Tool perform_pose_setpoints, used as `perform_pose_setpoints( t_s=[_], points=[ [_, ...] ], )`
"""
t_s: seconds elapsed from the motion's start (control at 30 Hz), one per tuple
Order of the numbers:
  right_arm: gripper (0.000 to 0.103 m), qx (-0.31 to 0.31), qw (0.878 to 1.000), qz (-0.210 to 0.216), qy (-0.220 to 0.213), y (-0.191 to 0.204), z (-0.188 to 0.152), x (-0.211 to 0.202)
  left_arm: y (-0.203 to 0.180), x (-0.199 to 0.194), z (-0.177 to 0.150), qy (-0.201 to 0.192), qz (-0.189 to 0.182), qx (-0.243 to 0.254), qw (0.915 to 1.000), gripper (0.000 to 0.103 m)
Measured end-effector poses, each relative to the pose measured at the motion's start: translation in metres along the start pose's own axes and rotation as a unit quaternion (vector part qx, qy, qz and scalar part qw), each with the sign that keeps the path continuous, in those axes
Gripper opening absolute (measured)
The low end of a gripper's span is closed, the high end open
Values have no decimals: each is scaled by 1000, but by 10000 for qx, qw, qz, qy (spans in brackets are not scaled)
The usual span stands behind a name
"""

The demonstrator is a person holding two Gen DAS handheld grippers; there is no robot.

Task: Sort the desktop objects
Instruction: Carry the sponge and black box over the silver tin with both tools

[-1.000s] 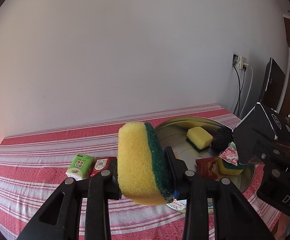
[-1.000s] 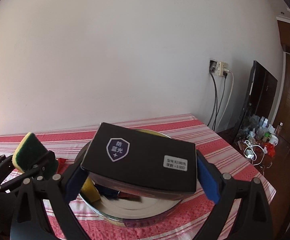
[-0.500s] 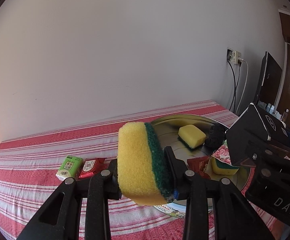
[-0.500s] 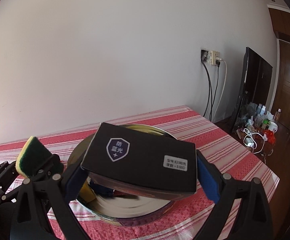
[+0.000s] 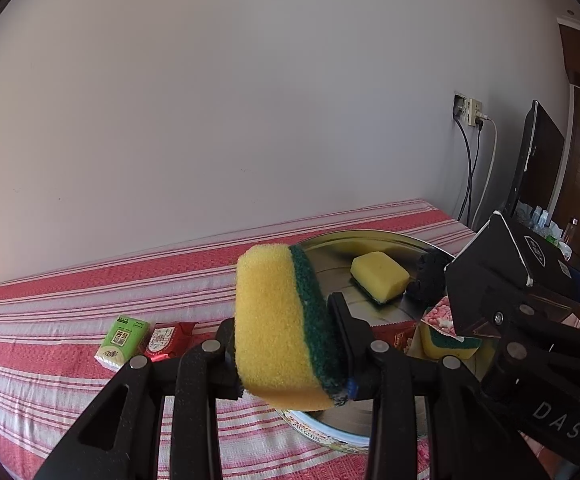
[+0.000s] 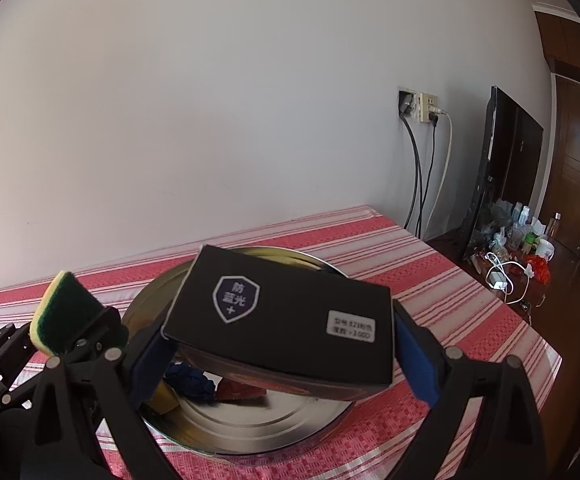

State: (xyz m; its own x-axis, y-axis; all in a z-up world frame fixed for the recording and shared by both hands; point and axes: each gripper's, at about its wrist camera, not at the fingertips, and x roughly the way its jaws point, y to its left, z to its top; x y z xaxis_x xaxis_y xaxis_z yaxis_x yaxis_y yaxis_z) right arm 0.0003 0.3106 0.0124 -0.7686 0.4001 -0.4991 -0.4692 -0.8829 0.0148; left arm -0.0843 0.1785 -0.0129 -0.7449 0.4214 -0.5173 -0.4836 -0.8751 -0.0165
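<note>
My left gripper (image 5: 286, 344) is shut on a yellow sponge with a green scouring side (image 5: 278, 320), held upright above the near rim of a round metal tray (image 5: 330, 240). That sponge (image 6: 60, 312) also shows at the left of the right wrist view. My right gripper (image 6: 282, 344) is shut on a flat black box (image 6: 286, 316) with a shield logo, held over the tray (image 6: 250, 428). The same black box (image 5: 502, 276) appears at the right of the left wrist view. In the tray lie a second sponge (image 5: 380, 276), a black scrubber (image 5: 428, 276), a third sponge (image 5: 446, 346) and snack packets.
A green tissue pack (image 5: 122, 336) and a red packet (image 5: 168, 338) lie on the red striped tablecloth (image 5: 90, 288) left of the tray. The wall runs along the table's far edge. A socket with cables (image 6: 422, 108) and a dark screen (image 6: 510, 160) stand at the right.
Both grippers drifted slightly right, toward and lower over the tray, keeping the sponge and box in their grip. The green pack and red packet slid leftward in the left wrist view.
</note>
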Motion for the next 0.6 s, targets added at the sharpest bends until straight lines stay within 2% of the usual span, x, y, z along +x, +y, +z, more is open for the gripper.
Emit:
perform_pose_setpoints(
  t_s=[0.33, 0.47, 0.5, 0.53, 0.57, 0.6],
  points=[
    [97, 77, 9998, -120, 99, -4, 2, 15, -3, 16, 2, 76, 33, -89, 9999, 37],
    [98, 76, 9997, -163, 157, -5, 4, 25, -11, 27, 3, 133, 77, 72, 9999, 39],
    [98, 63, 9998, -99, 152, -4, 3, 26, -13, 30, 2, 176, 24, 94, 9998, 43],
    [99, 50, 9999, -29, 149, -4, 2, 28, -14, 32, 1, 211, -25, 119, 9997, 59],
    [100, 41, 9999, -20, 167, -3, 1, 29, -16, 32, -1, 220, -12, 140, 9997, 82],
    [100, 41, 9998, -19, 170, -3, 0, 30, -17, 30, -2, 168, 40, 153, 9997, 91]
  ],
)
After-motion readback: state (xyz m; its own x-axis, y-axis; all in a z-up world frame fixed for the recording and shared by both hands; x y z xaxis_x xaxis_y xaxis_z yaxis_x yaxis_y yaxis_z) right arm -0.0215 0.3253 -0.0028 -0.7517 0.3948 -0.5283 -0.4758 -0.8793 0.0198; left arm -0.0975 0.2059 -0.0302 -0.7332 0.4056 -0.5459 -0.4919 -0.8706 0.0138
